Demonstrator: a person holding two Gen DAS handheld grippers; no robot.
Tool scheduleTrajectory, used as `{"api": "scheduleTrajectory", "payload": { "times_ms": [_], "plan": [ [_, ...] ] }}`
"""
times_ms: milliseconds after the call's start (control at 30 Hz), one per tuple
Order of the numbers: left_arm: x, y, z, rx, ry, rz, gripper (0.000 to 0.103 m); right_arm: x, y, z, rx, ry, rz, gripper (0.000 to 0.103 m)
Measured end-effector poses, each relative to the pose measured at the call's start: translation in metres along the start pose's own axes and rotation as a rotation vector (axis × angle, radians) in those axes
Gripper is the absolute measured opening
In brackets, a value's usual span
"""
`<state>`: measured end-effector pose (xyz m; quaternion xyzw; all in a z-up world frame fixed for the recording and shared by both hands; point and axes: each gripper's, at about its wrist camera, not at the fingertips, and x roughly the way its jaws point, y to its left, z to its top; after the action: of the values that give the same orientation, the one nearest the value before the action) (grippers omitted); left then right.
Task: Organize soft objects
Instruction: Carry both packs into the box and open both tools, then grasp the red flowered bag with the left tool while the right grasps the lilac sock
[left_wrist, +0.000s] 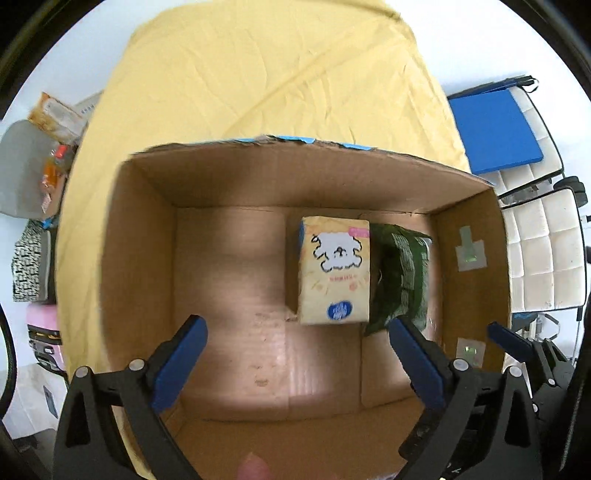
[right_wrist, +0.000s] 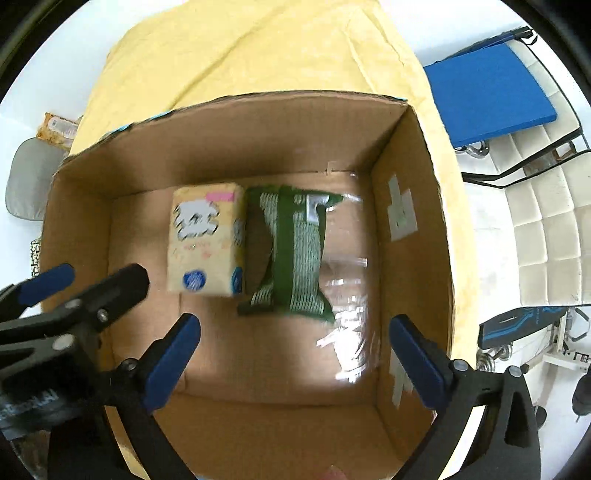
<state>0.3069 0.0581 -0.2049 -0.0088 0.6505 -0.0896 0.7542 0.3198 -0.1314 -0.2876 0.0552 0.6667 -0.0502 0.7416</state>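
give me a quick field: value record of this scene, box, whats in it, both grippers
container: open cardboard box on a yellow cloth
item 1: yellow tissue pack with a white dog print, on the box floor
item 2: green packet, right beside the tissue pack
left gripper: open, holds nothing, over the box
right gripper: open, holds nothing, over the box
beside the table: blue pad

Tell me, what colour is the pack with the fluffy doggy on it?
Pale yellow tissue pack, white dog drawn on top; clearest in the left wrist view.
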Motion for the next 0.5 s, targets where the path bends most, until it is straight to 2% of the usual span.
{"api": "scheduleTrajectory", "payload": {
  "times_ms": [133,300,500],
  "plan": [
    [-0.023,-0.002,-0.019,0.013,-0.052,0.021,0.101,-0.024,0.007,-0.024,-0.012,-0.033,-0.013,0.103],
    [-0.043,-0.011,-0.046,0.013,-0.08,0.022,0.101,-0.057,0.01,-0.061,-0.003,-0.091,-0.013,0.103],
    [-0.083,-0.017,-0.099,0.02,-0.117,0.021,0.101,-0.105,0.01,-0.111,0.011,-0.144,-0.017,0.103]
  ]
}}
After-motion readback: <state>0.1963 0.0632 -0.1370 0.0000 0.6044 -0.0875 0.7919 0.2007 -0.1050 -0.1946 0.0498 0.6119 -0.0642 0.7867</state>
